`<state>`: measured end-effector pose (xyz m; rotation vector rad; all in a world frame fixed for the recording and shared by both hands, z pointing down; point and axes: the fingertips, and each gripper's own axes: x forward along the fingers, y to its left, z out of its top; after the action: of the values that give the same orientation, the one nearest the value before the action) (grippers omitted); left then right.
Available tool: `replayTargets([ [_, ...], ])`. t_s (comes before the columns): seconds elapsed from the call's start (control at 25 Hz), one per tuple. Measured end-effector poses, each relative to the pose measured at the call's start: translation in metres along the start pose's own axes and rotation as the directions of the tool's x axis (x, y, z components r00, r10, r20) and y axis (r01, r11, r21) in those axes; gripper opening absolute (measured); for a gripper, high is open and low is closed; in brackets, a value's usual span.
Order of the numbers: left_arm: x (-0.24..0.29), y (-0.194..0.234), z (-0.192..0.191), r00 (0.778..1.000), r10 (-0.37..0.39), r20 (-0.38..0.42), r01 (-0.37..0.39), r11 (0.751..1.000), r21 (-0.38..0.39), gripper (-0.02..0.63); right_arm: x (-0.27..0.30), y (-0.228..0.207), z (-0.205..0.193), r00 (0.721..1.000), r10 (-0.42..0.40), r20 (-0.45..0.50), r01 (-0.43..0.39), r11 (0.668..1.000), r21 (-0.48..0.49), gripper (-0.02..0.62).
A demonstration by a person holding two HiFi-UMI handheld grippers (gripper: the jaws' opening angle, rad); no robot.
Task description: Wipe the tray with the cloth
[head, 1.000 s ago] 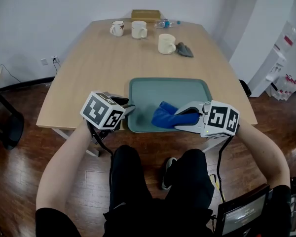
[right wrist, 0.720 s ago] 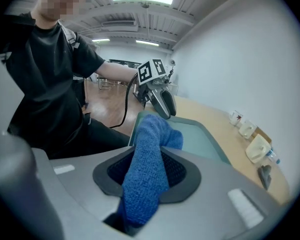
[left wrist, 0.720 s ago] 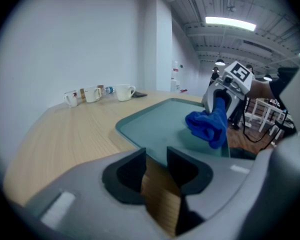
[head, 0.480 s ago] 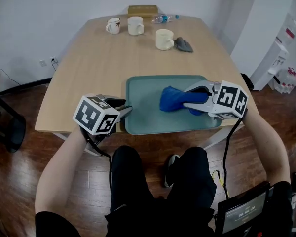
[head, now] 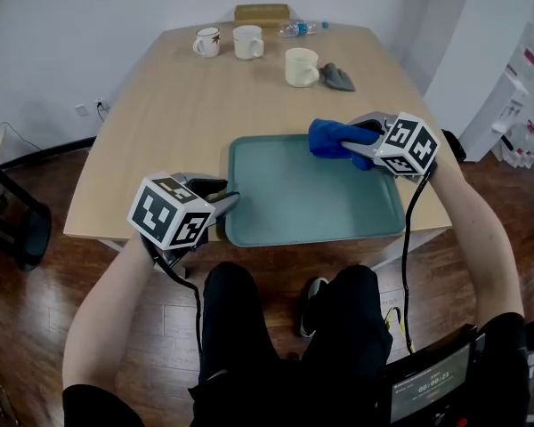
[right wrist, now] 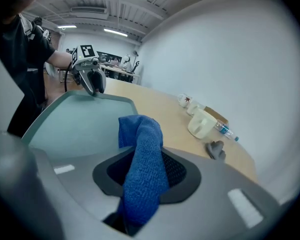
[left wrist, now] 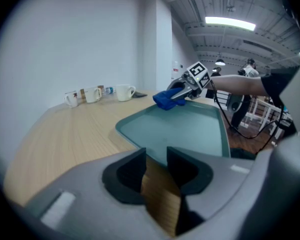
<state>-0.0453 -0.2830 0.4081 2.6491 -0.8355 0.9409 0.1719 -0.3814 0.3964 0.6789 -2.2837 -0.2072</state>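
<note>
A teal tray point(head: 311, 205) lies on the wooden table near its front edge. My right gripper point(head: 349, 140) is shut on a bunched blue cloth point(head: 326, 136) at the tray's far right corner; the cloth hangs over the rim there. In the right gripper view the cloth point(right wrist: 142, 154) fills the jaws, with the tray point(right wrist: 75, 124) beyond. My left gripper point(head: 224, 196) rests at the tray's near left corner. Its jaws stand slightly apart, with only table wood showing between them point(left wrist: 157, 166). From there the tray point(left wrist: 190, 129), the cloth point(left wrist: 165, 99) and the right gripper point(left wrist: 184, 90) show ahead.
At the table's far end stand three mugs point(head: 207, 41) point(head: 247, 41) point(head: 301, 67), a grey rag point(head: 336, 76), a plastic bottle point(head: 301, 29) and a cardboard box point(head: 261, 12). The person's legs sit below the table's front edge.
The right gripper has carried the blue cloth from the tray's near middle up to its far right corner. The left gripper has stayed at the near left corner.
</note>
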Motion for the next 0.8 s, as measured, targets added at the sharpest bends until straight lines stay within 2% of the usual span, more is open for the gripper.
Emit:
replayTargets([
  [0.16,0.001,0.000,-0.002,1.000,0.003,0.000,-0.003,1.000,0.000,0.133,-0.006,0.023,-0.001,0.999,0.050,0.005,-0.050,0.999,-0.013,0.112],
  [0.4,0.002,0.003,-0.003,1.000,0.007,0.000,-0.007,1.000,0.001,0.133,-0.026,0.081,0.002,0.991,0.134,0.000,-0.134,0.988,-0.077,0.112],
  [0.8,0.002,0.003,-0.002,1.000,0.016,0.002,-0.016,1.000,0.007,0.133,-0.068,0.160,0.012,0.974,0.219,0.055,-0.214,0.973,-0.088,0.112],
])
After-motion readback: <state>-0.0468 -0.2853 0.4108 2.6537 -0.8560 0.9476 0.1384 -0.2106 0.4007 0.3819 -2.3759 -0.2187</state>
